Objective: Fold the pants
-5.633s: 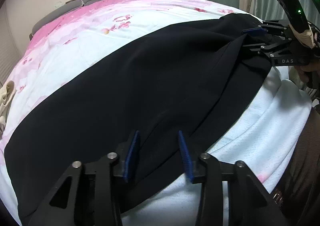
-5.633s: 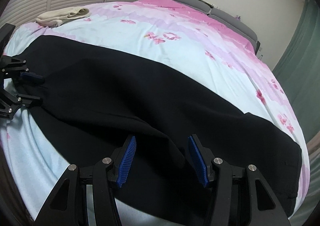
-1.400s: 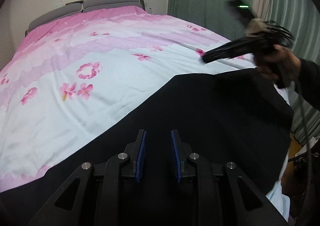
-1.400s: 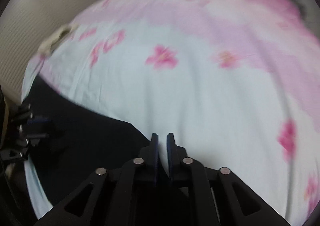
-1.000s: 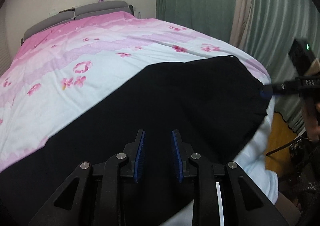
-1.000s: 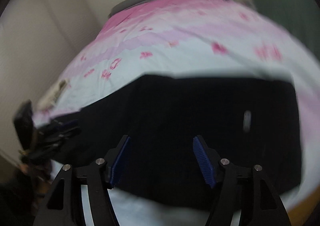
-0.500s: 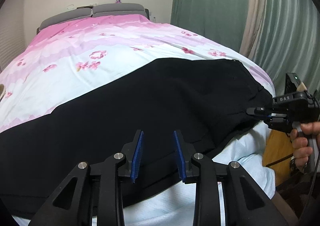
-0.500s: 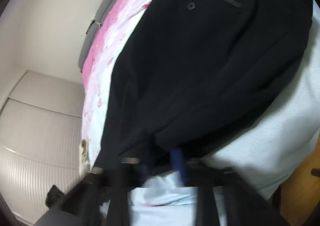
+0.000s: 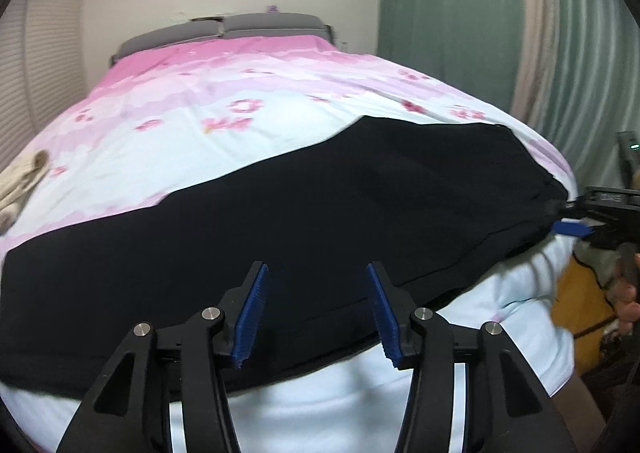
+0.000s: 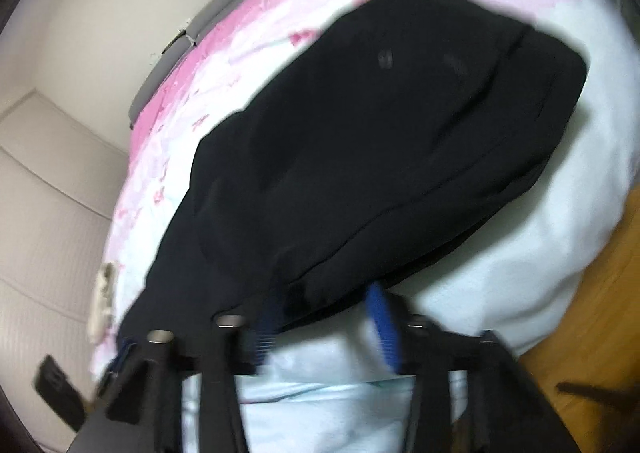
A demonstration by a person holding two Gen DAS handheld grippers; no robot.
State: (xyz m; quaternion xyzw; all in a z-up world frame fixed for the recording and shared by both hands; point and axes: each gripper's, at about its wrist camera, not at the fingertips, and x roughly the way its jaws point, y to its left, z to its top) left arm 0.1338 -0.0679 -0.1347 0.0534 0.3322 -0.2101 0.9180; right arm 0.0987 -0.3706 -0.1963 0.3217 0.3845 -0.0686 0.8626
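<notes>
The black pants lie folded lengthwise across the near part of the bed, waistband end at the right. My left gripper hovers over their near edge. Its jaws are opening and the blue pads stand apart with nothing pinched. At the far right my right gripper sits at the waistband corner. The right wrist view is blurred: the right gripper has its jaws opening, and the near edge of the pants lies loosely between the pads without being pressed.
The pink and pale-blue floral bedcover runs back to a grey headboard. A beige cloth lies at the bed's left edge. Green curtains hang at the right. A person's hand and wooden floor are beside the bed.
Both grippers' jaws have spread wider. The right gripper, pinched on the waistband corner half a second ago, has let it go. The left hand has drawn back toward the bed's near edge.
</notes>
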